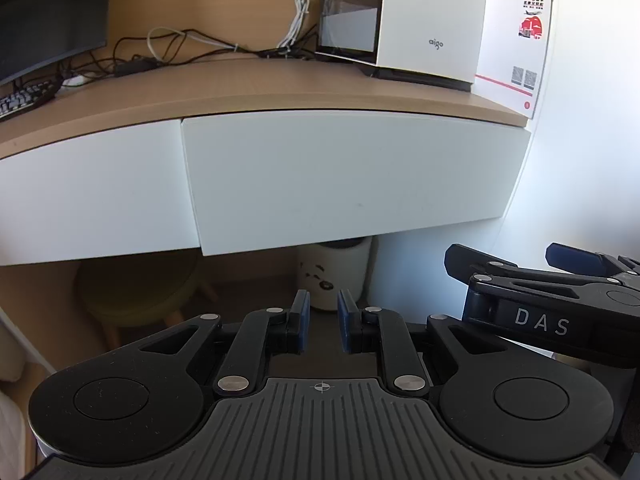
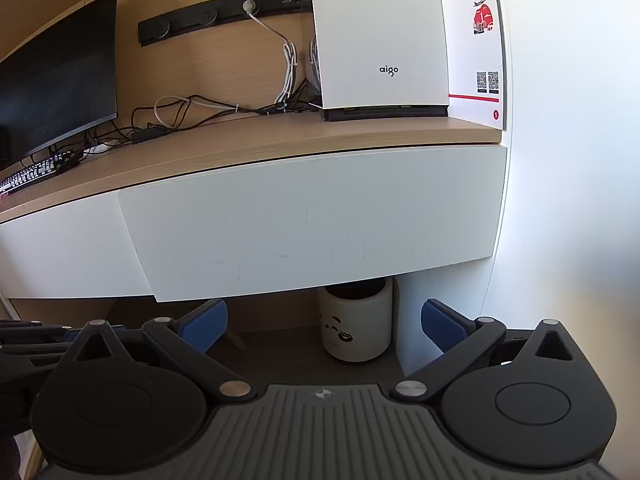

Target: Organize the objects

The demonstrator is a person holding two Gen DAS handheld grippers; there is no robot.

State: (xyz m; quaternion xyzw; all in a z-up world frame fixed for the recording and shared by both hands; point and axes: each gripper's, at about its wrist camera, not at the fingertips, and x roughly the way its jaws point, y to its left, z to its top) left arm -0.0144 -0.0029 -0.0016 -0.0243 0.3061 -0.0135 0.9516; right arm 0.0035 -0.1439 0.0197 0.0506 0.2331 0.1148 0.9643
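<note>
A wooden desk [image 1: 280, 84] carries two white drawer fronts. The right drawer front [image 1: 352, 176] [image 2: 320, 216] stands a little forward of the left drawer front [image 1: 92, 196]. My left gripper [image 1: 323, 320] hovers below and in front of the right drawer, its blue pads nearly together with only a narrow gap and nothing between them. My right gripper [image 2: 324, 324] is wide open and empty, also below the drawer. In the left wrist view the right gripper [image 1: 504, 252] reaches in from the right side. Neither touches the drawer.
On the desk stand a white computer case [image 1: 432, 20] [image 2: 380, 40], a white leaflet [image 1: 516, 48] against the wall, a monitor [image 2: 56, 76], a keyboard [image 2: 32, 172] and tangled cables [image 2: 192, 108]. Under the desk are a white bin with a bear face [image 2: 356, 324] and a stool [image 1: 136, 292].
</note>
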